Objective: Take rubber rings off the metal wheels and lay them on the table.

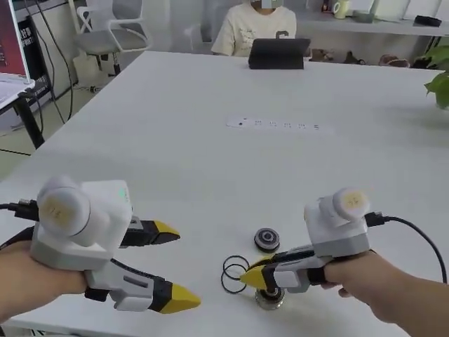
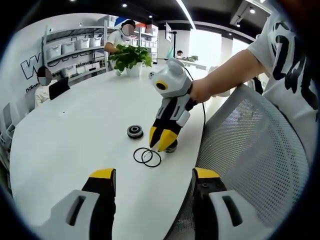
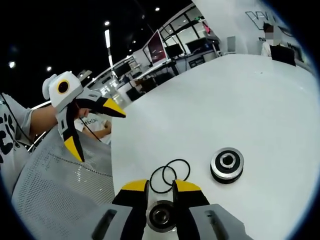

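Between the narrow fingers of the right gripper [image 3: 161, 187], in its own view, sits a bare metal wheel [image 3: 161, 216]. It has a silver rim and a dark hub, and both yellow-tipped fingers seem to press on its sides. The head view gives this less clearly, because there the gripper body covers part of the wheel and the contact cannot be judged.

Just in front of the tips lie 2 rubber rings [image 3: 169, 176]. They are thin and black, flat on the white table [image 1: 210, 161], and they overlap each other. A little further out, apart from the rings, lies the ringed metal wheel [image 3: 227, 165], flat on its face, with black rubber around the silver body.

The left gripper [image 2: 154, 176] has its fingers wide apart and holds nothing. Its view looks between them at the table edge and the back of a mesh chair [image 2: 250, 150], and it shows the right gripper from the front, tips down on the table beside the rings. In the head view the left gripper is at the near left, well apart from both wheels.

The count is 2 wheels, 2 loose rings and 2 grippers. At the far end of the table 1 person sits behind a dark tablet [image 1: 278, 53].
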### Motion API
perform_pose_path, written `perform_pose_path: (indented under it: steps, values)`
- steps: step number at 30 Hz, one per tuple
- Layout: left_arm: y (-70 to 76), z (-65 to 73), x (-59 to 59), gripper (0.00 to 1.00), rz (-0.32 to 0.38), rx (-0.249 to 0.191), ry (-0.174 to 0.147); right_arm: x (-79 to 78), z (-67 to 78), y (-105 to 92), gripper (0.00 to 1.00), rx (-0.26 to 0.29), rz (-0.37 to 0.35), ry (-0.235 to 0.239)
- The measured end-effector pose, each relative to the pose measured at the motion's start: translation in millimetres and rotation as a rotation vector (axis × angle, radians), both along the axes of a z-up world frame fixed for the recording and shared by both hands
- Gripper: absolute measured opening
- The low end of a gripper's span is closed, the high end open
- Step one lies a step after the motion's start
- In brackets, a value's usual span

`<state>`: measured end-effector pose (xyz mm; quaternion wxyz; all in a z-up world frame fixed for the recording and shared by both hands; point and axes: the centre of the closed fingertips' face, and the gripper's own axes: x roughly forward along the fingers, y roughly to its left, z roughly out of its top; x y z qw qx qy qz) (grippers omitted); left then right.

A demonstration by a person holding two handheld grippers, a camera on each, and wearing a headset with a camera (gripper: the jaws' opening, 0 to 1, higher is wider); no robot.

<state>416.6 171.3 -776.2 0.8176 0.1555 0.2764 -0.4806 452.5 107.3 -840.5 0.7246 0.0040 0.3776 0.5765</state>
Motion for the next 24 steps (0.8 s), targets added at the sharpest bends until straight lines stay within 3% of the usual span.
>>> perform_pose_path:
  steps: [9, 24]
  values:
    - [-3.6, -2.6, 2.9, 0.59, -0.010, 0.009, 0.013, 5.2, 6.9, -7.9, 0.29, 0.013, -0.021, -0.034]
    - [-13.7, -5.2, 23.3, 0.57, -0.011, 0.015, 0.023, 25.8, 17.3, -38.3, 0.29, 0.049, -0.105, -0.058]
